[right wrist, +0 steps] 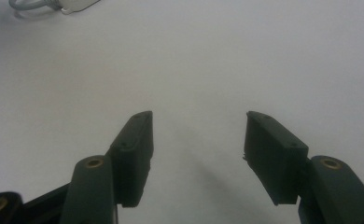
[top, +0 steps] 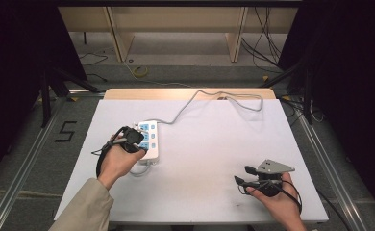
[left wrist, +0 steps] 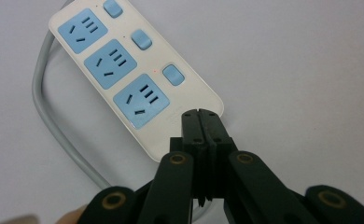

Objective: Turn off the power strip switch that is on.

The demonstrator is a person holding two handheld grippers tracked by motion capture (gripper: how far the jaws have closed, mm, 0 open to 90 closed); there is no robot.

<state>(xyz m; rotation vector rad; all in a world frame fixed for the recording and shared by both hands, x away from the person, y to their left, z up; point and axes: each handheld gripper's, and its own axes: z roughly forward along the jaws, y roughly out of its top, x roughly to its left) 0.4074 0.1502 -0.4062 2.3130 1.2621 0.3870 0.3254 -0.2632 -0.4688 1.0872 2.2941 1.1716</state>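
the left gripper [left wrist: 202, 114] is clenched, its jaws pressed together with nothing between them, tips at the near end of the white power strip [left wrist: 124, 79] by the last blue socket. the right gripper [right wrist: 198, 140] is released, jaws wide apart over bare table [right wrist: 264, 56], well apart from the strip.

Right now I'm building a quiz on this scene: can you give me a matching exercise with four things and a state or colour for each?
Things:
1. left claw
2. right claw
3. power strip sockets
4. power strip cable

States or colours:
A. grey
B. jaws apart over bare table
C. blue
D. jaws together at the strip's end

Pairs: 1-D, 2-B, 3-C, 4-A
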